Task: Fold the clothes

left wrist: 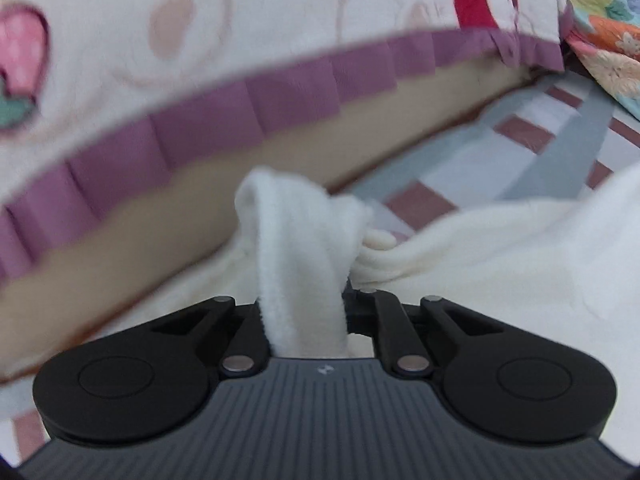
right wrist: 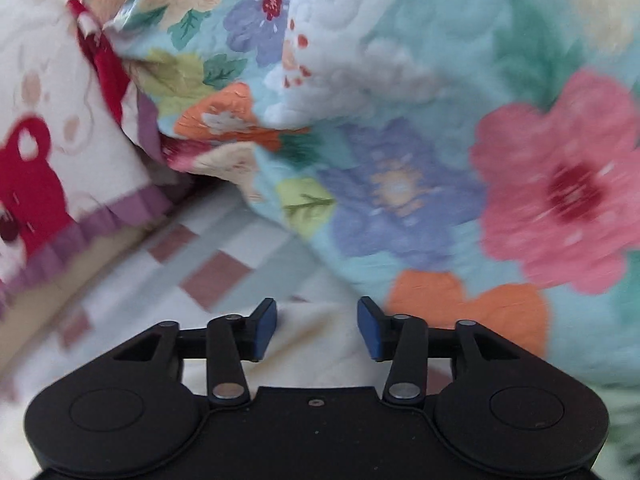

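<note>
A white fleece garment [left wrist: 500, 248] lies on the checked sheet. My left gripper [left wrist: 304, 300] is shut on a bunched fold of the garment [left wrist: 296, 240], which stands up between the jaws and hides the pads. In the right wrist view my right gripper [right wrist: 316, 328] is open and empty, its blue pads [right wrist: 266, 330] apart just above a cream-white part of the garment [right wrist: 316, 352]. It is not touching cloth that I can tell.
A cream blanket with a purple pleated trim [left wrist: 240, 100] and red patches hangs at the back left [right wrist: 48, 152]. A floral quilt [right wrist: 440, 140] fills the right. The red-and-grey checked sheet [left wrist: 520, 132] lies between them.
</note>
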`<state>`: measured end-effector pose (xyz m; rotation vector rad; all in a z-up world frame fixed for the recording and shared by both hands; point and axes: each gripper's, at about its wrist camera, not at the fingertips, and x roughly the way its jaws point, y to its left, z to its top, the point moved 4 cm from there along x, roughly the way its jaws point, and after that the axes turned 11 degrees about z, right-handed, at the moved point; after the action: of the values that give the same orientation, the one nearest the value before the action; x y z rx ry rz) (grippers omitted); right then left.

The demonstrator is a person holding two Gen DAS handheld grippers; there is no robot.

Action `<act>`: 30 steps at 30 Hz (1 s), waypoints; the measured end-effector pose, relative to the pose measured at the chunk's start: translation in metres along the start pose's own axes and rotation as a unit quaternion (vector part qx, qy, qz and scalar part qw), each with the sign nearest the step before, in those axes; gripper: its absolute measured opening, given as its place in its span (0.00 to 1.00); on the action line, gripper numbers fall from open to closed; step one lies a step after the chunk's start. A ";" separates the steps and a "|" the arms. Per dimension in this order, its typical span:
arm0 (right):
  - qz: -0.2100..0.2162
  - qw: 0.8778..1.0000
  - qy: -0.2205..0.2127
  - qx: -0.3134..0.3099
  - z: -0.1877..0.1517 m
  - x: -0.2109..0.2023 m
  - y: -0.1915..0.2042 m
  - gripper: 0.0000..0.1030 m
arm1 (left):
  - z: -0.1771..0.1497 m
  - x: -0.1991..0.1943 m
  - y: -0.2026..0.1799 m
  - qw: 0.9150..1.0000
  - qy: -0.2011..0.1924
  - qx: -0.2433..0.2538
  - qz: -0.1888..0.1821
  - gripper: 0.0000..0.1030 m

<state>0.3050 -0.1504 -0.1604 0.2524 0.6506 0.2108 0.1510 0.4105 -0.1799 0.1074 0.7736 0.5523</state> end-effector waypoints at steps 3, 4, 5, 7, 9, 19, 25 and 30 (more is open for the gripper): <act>0.002 1.000 -0.001 -0.017 -0.005 -0.015 0.003 0.59 | 0.005 -0.002 0.008 1.000 -0.008 -0.017 0.023 0.09; 0.003 1.000 0.005 -0.020 -0.008 -0.017 0.005 0.63 | 0.006 -0.001 0.010 0.999 -0.004 -0.026 0.027 0.12; 0.003 1.000 0.016 -0.025 -0.012 -0.016 0.005 0.64 | 0.007 0.000 0.012 0.999 0.000 -0.035 0.030 0.15; -0.003 0.999 0.040 -0.037 -0.023 -0.012 0.006 0.64 | 0.008 0.002 0.017 0.998 0.004 -0.047 0.034 0.19; -0.017 0.997 0.061 -0.049 -0.036 -0.008 0.007 0.64 | 0.008 -0.005 0.017 0.998 -0.016 -0.035 0.045 0.28; -0.008 0.996 0.055 -0.073 -0.078 0.006 -0.002 0.67 | -0.003 -0.079 0.025 0.989 -0.124 -0.086 -0.006 0.58; 0.006 0.972 0.019 -0.233 -0.058 0.010 0.021 0.20 | -0.028 -0.089 0.017 0.989 -0.120 -0.091 0.002 0.60; 0.030 0.965 -0.031 -0.259 0.018 -0.037 0.041 0.18 | -0.037 -0.097 -0.008 0.991 -0.125 -0.031 -0.033 0.60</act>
<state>0.2827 -0.1250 -0.1130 -0.2243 0.5043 0.4210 0.0723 0.3503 -0.1472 0.0912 0.5145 0.4886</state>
